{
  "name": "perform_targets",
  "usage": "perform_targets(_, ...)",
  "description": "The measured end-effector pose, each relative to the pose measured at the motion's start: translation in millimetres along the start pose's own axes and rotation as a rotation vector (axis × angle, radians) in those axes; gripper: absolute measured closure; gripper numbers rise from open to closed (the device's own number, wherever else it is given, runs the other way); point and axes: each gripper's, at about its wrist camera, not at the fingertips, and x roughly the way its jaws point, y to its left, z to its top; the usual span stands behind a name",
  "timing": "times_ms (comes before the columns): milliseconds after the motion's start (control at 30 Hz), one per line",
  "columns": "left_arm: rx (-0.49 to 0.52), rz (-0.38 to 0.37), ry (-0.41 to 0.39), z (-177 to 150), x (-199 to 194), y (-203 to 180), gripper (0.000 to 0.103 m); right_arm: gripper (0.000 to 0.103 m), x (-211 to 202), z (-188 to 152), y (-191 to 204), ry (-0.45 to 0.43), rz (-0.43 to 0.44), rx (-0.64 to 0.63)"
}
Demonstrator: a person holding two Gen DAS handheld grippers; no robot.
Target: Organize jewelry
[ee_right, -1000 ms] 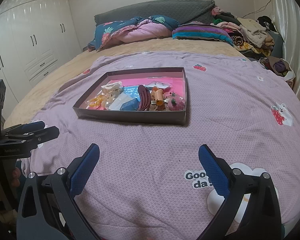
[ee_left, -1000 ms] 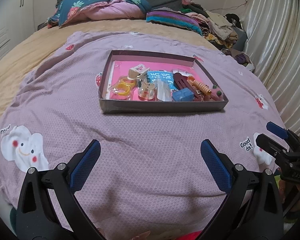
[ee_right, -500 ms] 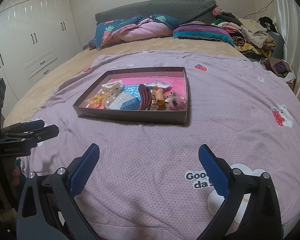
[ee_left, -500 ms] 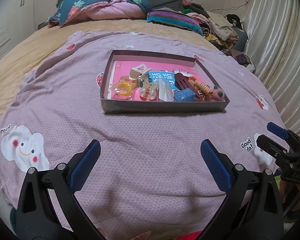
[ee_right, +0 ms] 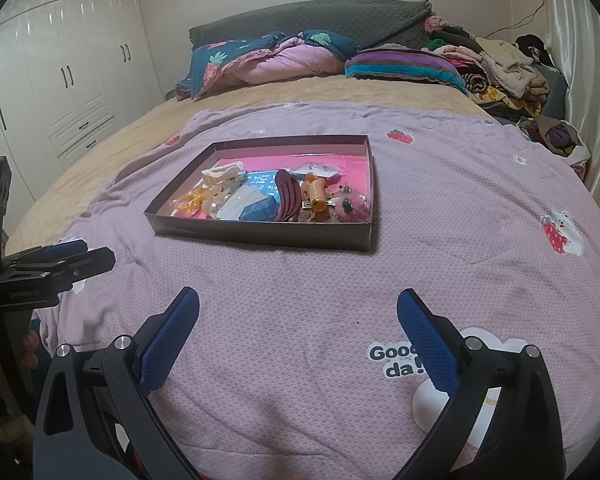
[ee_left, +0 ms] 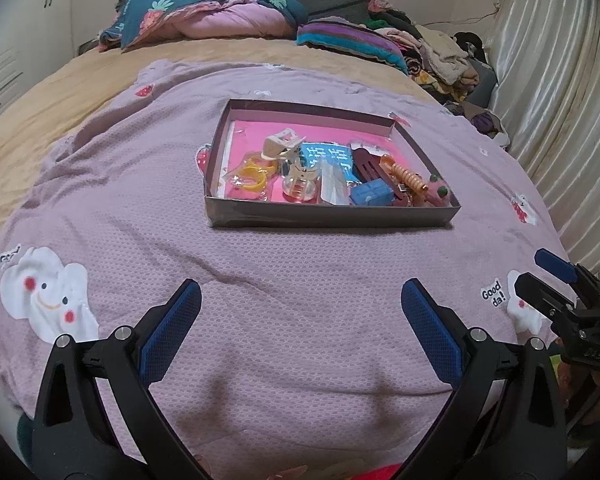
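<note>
A shallow dark box [ee_left: 332, 217] [ee_right: 260, 233] with a pink floor sits mid-bed on the lilac blanket. It holds a cream claw clip [ee_left: 281, 145], yellow rings [ee_left: 252, 175], a blue card [ee_left: 327, 156], a small blue box [ee_left: 371, 193] [ee_right: 260, 211], a maroon clip [ee_left: 370, 165] [ee_right: 289, 195], an orange spiral clip [ee_left: 411, 176] [ee_right: 316, 194] and a pink plush piece [ee_left: 438, 193] [ee_right: 352, 207]. My left gripper [ee_left: 300, 320] is open and empty, well short of the box. My right gripper [ee_right: 298, 328] is open and empty, also short of it.
The lilac blanket [ee_left: 260, 280] lies over a tan bedspread [ee_left: 60, 92]. Pillows and a folded quilt [ee_right: 284, 60] lie at the headboard, with piled clothes [ee_right: 500, 68] at the right. A curtain [ee_left: 560, 100] hangs right, and white wardrobes [ee_right: 60, 88] stand left.
Both grippers have eased slightly toward the box, which sits a little lower and larger in both views. Both stay open.
</note>
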Motion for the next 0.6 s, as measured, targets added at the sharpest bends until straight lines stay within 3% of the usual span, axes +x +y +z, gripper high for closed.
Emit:
perform_targets(433,-0.005,0.016,-0.008,3,2,-1,0.009,0.004,-1,0,-2,-0.004,-0.006,0.004)
perform_targets(600,-0.074,0.066,0.016,11,17,23,0.009,0.004,1,6,-21,-0.01,-0.029,0.043)
